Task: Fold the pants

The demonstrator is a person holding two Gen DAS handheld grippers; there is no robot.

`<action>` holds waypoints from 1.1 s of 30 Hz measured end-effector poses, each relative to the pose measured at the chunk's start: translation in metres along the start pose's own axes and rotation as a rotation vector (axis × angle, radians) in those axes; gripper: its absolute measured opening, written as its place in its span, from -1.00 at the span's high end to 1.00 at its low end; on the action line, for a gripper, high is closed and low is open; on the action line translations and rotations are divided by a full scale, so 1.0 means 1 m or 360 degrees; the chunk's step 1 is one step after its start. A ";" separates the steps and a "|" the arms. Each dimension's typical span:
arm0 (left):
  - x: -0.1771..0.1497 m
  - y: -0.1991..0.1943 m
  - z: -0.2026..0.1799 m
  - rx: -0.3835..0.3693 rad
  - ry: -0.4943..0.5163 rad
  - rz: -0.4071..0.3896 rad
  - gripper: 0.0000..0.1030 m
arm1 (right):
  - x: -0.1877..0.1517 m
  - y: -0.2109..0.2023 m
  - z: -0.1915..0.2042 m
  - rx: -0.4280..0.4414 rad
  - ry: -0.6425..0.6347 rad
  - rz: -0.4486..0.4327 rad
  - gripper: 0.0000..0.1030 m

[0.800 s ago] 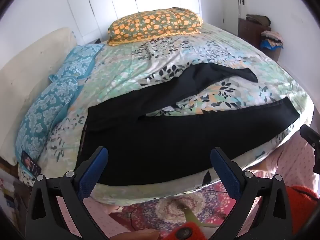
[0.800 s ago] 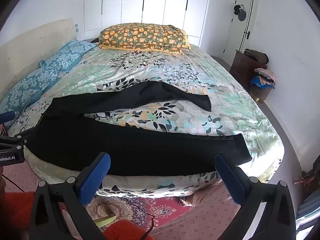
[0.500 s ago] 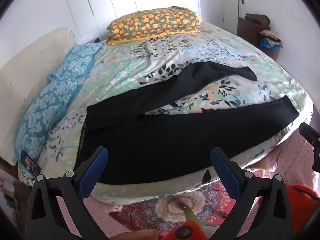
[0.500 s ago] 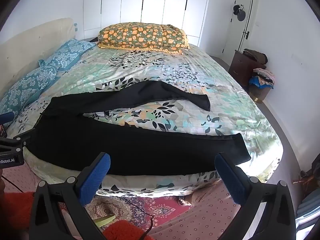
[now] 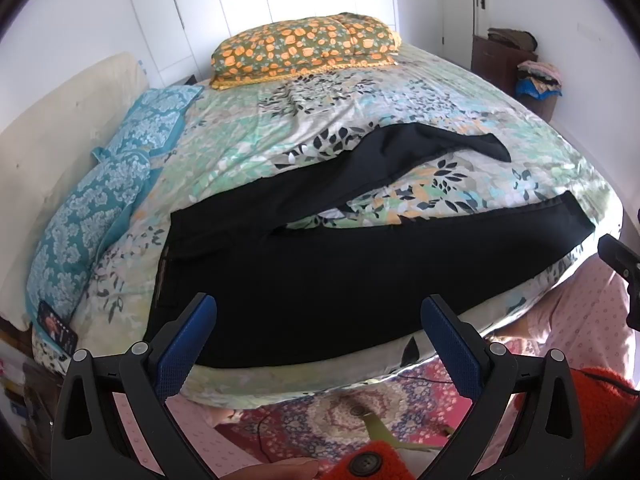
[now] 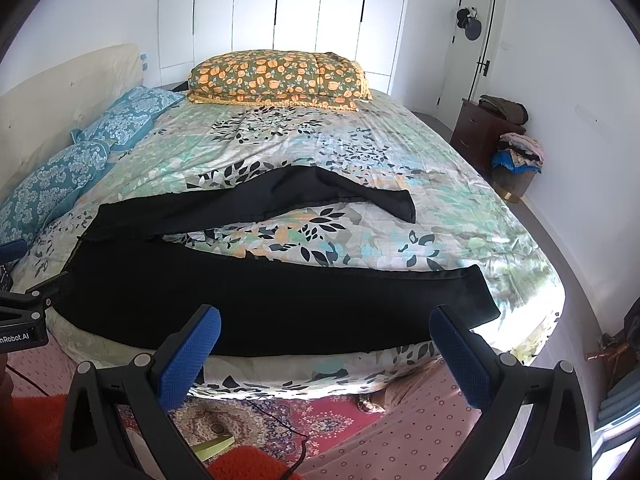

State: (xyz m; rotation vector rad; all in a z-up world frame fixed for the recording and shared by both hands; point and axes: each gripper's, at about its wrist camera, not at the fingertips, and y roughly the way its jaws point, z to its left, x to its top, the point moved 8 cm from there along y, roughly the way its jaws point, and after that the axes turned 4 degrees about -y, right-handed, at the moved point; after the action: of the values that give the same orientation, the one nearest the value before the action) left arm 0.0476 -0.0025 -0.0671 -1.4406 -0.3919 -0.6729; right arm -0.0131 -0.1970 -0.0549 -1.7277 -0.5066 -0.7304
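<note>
Across the bed (image 6: 400, 152), black pants (image 6: 256, 304) lie splayed, seemingly wrinkle-free; both tongs gape empty.

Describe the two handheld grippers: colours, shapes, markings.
Both the left gripper and the right gripper have black, triangular-cutout plastic frames with silver rivets and jaws lined with textured blue pads. In the right wrist view, the left gripper's body shows white lettering ending "nRobot.AI".
</note>
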 end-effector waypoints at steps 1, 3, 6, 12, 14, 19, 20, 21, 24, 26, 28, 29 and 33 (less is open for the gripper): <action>0.000 0.000 0.000 -0.0001 0.0000 0.0000 -0.99 | 0.000 0.000 0.000 0.0000 0.0003 -0.0001 -1.00; 0.000 0.000 0.000 -0.0002 0.0000 0.0000 -0.99 | 0.001 0.000 -0.001 -0.0010 0.0011 0.0000 -1.00; -0.002 0.001 -0.002 -0.0006 -0.0002 0.0000 -0.99 | 0.000 0.001 -0.006 -0.0075 0.0010 0.0003 -1.00; -0.005 0.003 0.005 -0.0022 -0.0054 0.0026 -0.99 | 0.000 0.004 -0.010 -0.0136 0.0003 0.0046 -1.00; -0.006 0.005 0.005 -0.0019 -0.0063 0.0038 -0.99 | -0.003 0.004 -0.011 -0.0165 -0.0003 0.0057 -1.00; -0.004 0.006 0.006 -0.0008 -0.0071 0.0039 -0.99 | -0.004 0.006 -0.016 -0.0207 -0.0007 0.0066 -1.00; -0.004 0.006 0.007 -0.0007 -0.0072 0.0038 -0.99 | -0.003 0.006 -0.017 -0.0217 -0.0009 0.0066 -1.00; -0.004 0.006 0.007 -0.0005 -0.0073 0.0038 -0.99 | -0.003 0.006 -0.017 -0.0224 -0.0010 0.0066 -1.00; -0.003 0.006 0.008 -0.0004 -0.0073 0.0045 -0.99 | -0.002 0.008 -0.019 -0.0236 -0.0016 0.0066 -1.00; -0.003 0.007 0.007 -0.0003 -0.0071 0.0052 -0.99 | -0.002 0.008 -0.018 -0.0235 -0.0019 0.0067 -1.00; -0.002 0.008 0.008 -0.0003 -0.0068 0.0055 -0.99 | -0.001 0.009 -0.018 -0.0237 -0.0020 0.0068 -1.00; -0.002 0.008 0.007 -0.0004 -0.0066 0.0056 -0.99 | -0.001 0.009 -0.018 -0.0236 -0.0019 0.0069 -1.00; -0.003 0.010 0.006 -0.0007 -0.0057 0.0065 -0.99 | -0.002 0.010 -0.020 -0.0234 -0.0004 0.0073 -1.00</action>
State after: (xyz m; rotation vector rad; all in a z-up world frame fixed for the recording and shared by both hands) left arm 0.0525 0.0037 -0.0756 -1.4626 -0.3880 -0.6163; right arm -0.0122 -0.2193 -0.0603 -1.8711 -0.4221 -0.7478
